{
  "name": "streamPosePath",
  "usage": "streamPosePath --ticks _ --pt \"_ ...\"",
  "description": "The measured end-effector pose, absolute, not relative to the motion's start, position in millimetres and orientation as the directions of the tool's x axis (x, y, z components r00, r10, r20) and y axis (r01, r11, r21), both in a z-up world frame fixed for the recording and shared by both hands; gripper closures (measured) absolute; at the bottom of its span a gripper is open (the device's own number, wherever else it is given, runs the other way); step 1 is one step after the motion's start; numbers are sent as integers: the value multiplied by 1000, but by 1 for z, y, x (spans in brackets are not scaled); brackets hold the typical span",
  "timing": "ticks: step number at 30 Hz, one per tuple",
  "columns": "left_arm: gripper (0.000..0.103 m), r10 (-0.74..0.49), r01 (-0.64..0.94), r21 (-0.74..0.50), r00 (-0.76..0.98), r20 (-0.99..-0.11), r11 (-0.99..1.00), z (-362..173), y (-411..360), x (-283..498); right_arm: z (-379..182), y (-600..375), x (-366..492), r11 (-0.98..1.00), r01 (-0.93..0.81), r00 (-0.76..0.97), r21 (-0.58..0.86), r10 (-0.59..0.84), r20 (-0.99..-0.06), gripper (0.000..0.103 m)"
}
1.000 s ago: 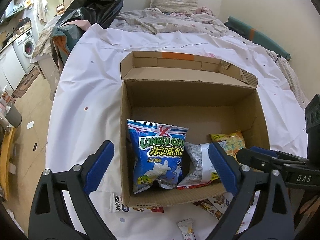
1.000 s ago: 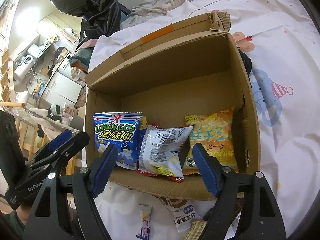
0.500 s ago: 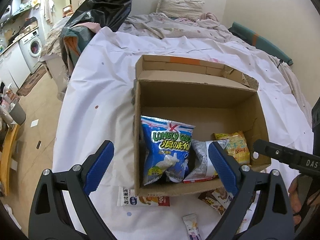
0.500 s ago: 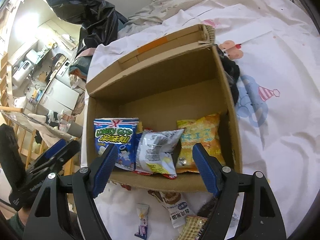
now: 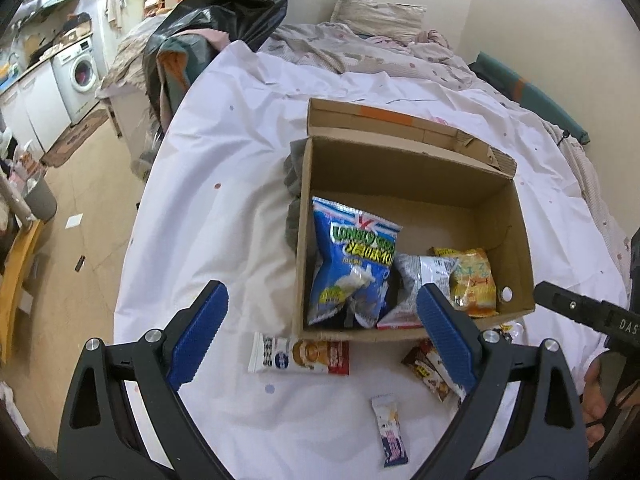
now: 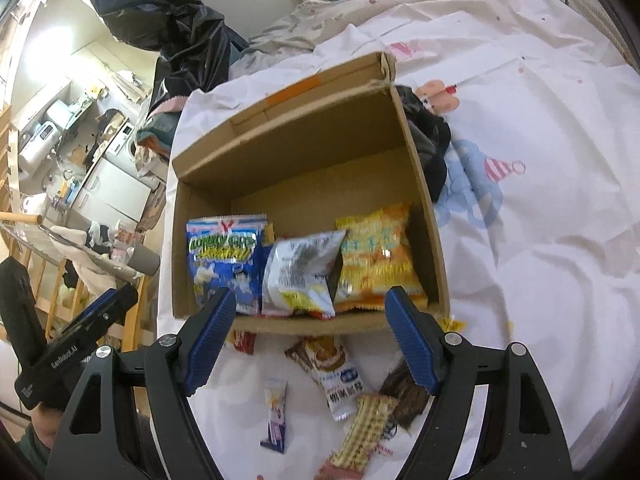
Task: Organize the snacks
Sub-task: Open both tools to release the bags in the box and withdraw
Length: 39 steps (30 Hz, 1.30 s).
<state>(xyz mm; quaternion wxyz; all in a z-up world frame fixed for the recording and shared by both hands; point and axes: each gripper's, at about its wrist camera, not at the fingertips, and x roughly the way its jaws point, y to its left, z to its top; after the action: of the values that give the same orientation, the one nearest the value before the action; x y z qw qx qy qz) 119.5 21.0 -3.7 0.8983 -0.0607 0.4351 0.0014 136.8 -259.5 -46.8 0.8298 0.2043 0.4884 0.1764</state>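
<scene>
An open cardboard box (image 5: 516, 216) (image 6: 424, 184) sits on a white sheet. Inside lean a blue chip bag (image 5: 352, 268) (image 6: 224, 256), a silver-white bag (image 5: 412, 280) (image 6: 300, 272) and a yellow bag (image 5: 472, 280) (image 6: 376, 256). Loose packets lie in front of the box: a white-and-red bar (image 5: 298, 358), a brown packet (image 5: 428, 368), a small white sachet (image 5: 390, 430) (image 6: 276, 416), a white packet (image 6: 336, 376) and a wafer bar (image 6: 364, 432). My left gripper (image 5: 320, 332) hovers open and empty before the box. My right gripper (image 6: 310, 332) is open and empty above the loose packets.
The bed (image 6: 540, 160) under the sheet carries a crumpled duvet and pillow (image 5: 380, 20) at the back. A black plastic bag (image 5: 232, 4) hangs at the far left. Dark cloth (image 6: 432, 148) lies against the box's right side. Floor and a washing machine (image 5: 80, 76) lie left.
Both grippers have pulled back from the box, which now looks smaller and farther. More loose packets in front of the box have come into view. Both stay open.
</scene>
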Motion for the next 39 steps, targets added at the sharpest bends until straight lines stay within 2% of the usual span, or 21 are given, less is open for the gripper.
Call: streamPosePath --ticks 10,18,20,24,30,31,34,37,39 --pt "9 -40 -74 -103 588 -808 992 -17 22 95 -48 -255 99 857 -119 455 501 496 -740 23" --pt "9 -30 -78 -80 505 -863 994 -45 5 85 -59 -266 85 858 -75 438 509 487 -756 23" --pt "9 -22 -75 -67 487 -873 995 -50 2 84 -63 -274 82 863 -45 438 503 470 -767 23" --pt "9 -31 -80 -73 432 -901 994 -64 -1 85 -82 -299 80 809 67 413 583 510 -755 23" --pt "10 -88 -51 -107 283 -955 993 -99 -20 87 -94 -319 80 801 154 406 578 482 -776 23" --pt "13 -97 -41 -111 262 -960 993 -104 -26 87 -95 -320 81 801 162 406 577 479 -778 23" --pt "34 -114 30 -110 211 -971 993 -120 -50 83 -97 -321 82 802 168 403 573 474 -783 23" --pt "41 -112 91 -98 157 -981 991 -138 -71 78 -99 -322 83 807 169 395 566 471 -789 23" --pt "61 -84 104 -71 130 -988 992 -150 -77 76 -100 -319 84 811 163 382 562 473 -794 23"
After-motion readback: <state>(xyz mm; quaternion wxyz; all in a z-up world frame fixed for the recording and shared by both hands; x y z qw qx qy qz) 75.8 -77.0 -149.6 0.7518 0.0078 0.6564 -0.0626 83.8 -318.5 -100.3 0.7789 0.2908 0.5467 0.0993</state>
